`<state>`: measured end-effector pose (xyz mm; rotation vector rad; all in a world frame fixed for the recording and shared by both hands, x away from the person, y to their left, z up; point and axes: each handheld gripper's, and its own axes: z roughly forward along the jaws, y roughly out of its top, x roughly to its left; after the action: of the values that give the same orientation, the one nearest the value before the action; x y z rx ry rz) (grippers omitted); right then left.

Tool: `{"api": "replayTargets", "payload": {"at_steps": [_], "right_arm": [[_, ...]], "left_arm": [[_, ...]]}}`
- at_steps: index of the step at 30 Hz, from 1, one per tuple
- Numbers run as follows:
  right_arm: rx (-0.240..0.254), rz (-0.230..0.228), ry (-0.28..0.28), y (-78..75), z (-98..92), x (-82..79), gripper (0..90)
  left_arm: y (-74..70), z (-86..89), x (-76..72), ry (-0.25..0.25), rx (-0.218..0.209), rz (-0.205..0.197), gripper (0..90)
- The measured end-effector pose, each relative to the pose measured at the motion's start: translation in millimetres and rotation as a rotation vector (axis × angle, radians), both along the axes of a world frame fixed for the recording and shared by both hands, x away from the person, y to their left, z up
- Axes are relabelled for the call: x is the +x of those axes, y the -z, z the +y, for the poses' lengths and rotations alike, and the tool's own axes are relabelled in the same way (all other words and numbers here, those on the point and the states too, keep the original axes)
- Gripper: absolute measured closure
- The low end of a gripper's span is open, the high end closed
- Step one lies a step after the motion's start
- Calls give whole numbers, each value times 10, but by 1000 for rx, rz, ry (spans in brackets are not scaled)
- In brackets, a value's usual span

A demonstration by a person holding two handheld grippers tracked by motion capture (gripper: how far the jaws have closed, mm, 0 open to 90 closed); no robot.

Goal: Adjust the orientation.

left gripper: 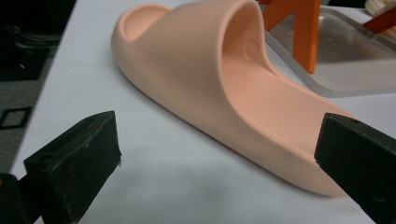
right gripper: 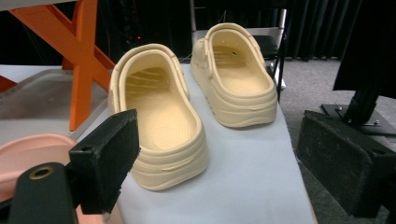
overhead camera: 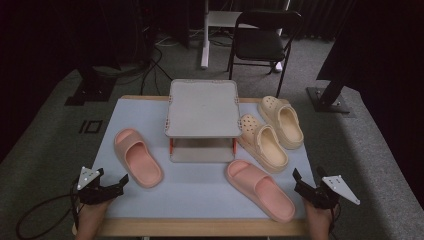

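My left hand-held gripper (overhead camera: 111,186) hangs open just short of the left pink slipper (overhead camera: 137,157). My right hand-held gripper (overhead camera: 306,186), open too, faces the two cream clogs (right gripper: 161,126). The grey rack (overhead camera: 202,107) stands between them on the surface (overhead camera: 200,192).

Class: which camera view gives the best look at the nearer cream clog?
The right gripper view: the nearer cream clog sits close, heel-on, between the open tool's jaws. The high view shows it whole but small.
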<state>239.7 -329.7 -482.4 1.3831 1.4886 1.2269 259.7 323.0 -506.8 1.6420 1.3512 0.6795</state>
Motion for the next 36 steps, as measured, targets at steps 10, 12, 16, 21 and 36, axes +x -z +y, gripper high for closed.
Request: {"api": "replayTargets", "payload": {"at_steps": [10,12,16,21,36], "right_arm": [[2,7,-7,2,24,5,129],[-2,9,-9,4,30,8,129],[-3,8,-8,7,31,12,130],[-3,3,10,4,21,6,130],[3,17,14,22,-11,24,130]], "left_arm": [[-53,-26,166,-13,26,-7,1],[-56,-45,215,-15,26,-7,1],[-43,-81,297,-11,28,4,1],[-28,-127,381,-17,35,25,11],[32,-174,603,-105,101,36,177]]}}
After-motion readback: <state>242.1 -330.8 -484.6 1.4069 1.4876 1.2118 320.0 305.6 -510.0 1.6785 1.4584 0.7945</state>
